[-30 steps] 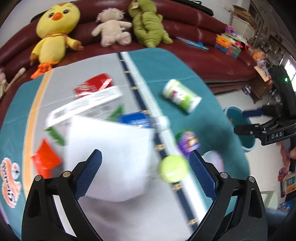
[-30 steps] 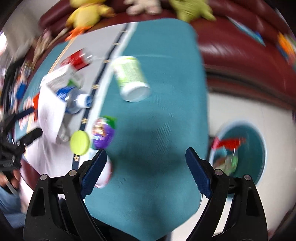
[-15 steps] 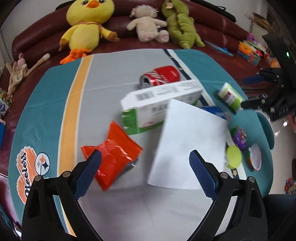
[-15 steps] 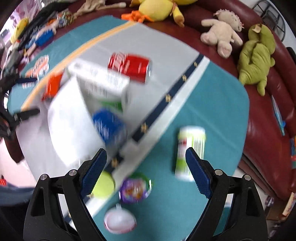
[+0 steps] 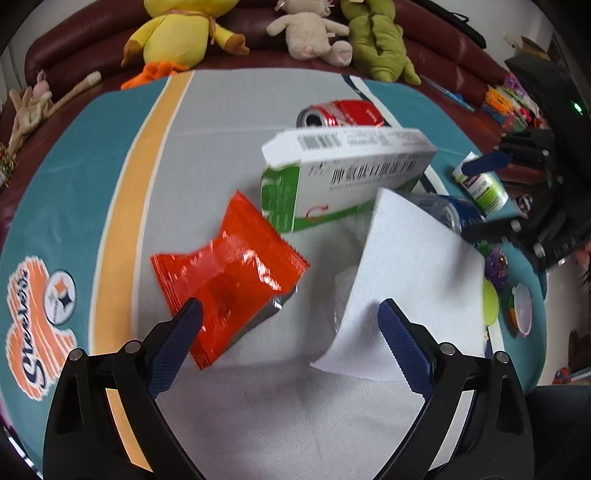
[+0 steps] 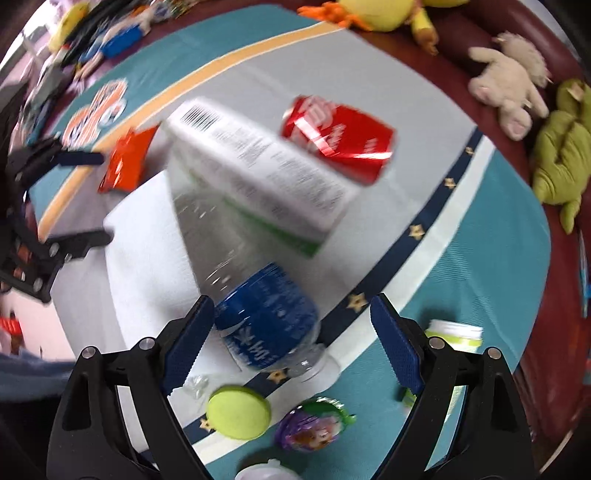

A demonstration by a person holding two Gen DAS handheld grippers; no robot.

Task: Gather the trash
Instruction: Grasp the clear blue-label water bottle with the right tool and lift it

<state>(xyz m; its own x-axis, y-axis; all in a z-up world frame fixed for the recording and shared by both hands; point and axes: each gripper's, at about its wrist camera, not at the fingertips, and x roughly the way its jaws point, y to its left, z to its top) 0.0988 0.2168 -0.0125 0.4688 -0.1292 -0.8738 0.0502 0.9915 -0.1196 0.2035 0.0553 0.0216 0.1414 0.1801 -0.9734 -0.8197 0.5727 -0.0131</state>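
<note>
My left gripper (image 5: 290, 317) hangs open over the table, its left pad at the edge of a red snack wrapper (image 5: 229, 280) and its right pad over a white paper napkin (image 5: 410, 277). Behind them lie a white-and-green carton (image 5: 343, 177) and a red soda can (image 5: 343, 112). My right gripper (image 6: 291, 310) is open just above a clear bottle with a blue label (image 6: 266, 314); the pads do not press it. The carton (image 6: 258, 173), the can (image 6: 336, 136), the wrapper (image 6: 125, 162) and the napkin (image 6: 147, 251) show beyond it.
A yellow-green lid (image 6: 238, 411), a purple jelly cup (image 6: 314, 428) and a small green-and-white bottle (image 6: 454, 332) lie near the right gripper. Plush toys (image 5: 177, 33) sit on the dark red sofa (image 5: 443, 55) behind the table. The left gripper (image 6: 92, 197) appears at the right wrist view's left edge.
The left gripper moved left from over the napkin and lid to the red wrapper and sank closer. The right gripper rolled and swung from the teal table edge to over the blue-labelled bottle.
</note>
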